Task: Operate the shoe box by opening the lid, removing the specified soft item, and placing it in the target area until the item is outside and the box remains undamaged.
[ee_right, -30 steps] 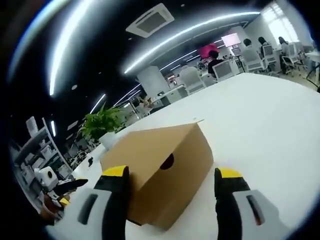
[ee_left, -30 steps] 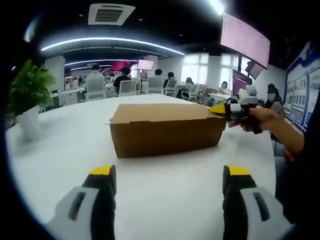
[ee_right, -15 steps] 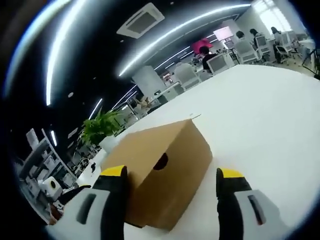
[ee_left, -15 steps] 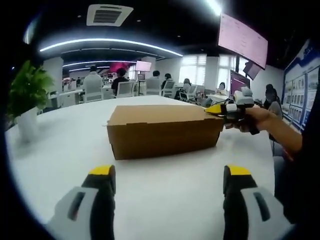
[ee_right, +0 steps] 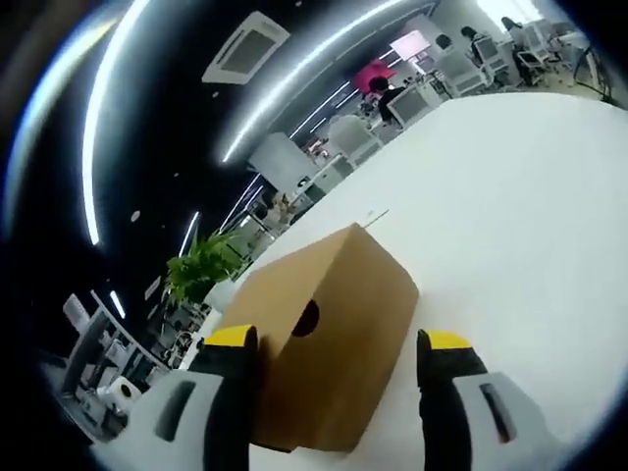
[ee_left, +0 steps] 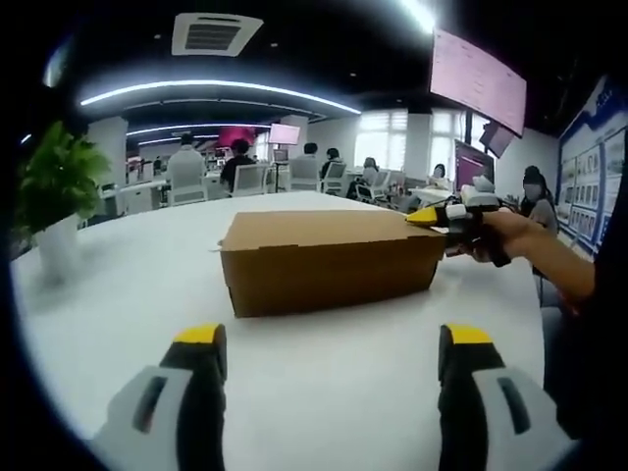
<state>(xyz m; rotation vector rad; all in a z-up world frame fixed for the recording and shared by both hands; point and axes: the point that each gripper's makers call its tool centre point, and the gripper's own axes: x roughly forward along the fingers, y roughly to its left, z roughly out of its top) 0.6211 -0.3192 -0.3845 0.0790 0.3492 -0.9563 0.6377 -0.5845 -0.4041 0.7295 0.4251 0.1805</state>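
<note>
- Shoe box (ee_left: pixel 329 260): brown cardboard, sits on the white surface (ee_left: pixel 324 383), lid down and flush. Contents not visible; can't tell what's inside.
- In the left gripper view the box is side-on, centred, well ahead of the left gripper (ee_left: pixel 334 343). Bare surface between jaws and box.
- Left gripper: jaws spread wide, yellow tips, nothing between them.
- Right gripper (ee_left: pixel 432 216) enters the left gripper view from the right, held in a person's hand (ee_left: pixel 505 235). Its yellow tip sits at the box's top right corner, at lid-edge height. Touching or just beside: can't tell.
- In the right gripper view the box (ee_right: pixel 329 339) is seen end-on, with a round finger hole (ee_right: pixel 305 318) in the end panel. A small tab sticks out at the far lid corner.
- Right gripper (ee_right: pixel 334 348) in its own view: jaws apart, not clamped on anything. The left jaw overlaps the box's near corner, the right jaw is over the surface just beside the box.
- Potted plant (ee_left: pixel 54 196) in a white pot stands on the surface, well apart from the box on the left of the left gripper view; also behind the box in the right gripper view.
- Background: open office, seated people at desks, wall screen (ee_left: pixel 478 78) up right.
</note>
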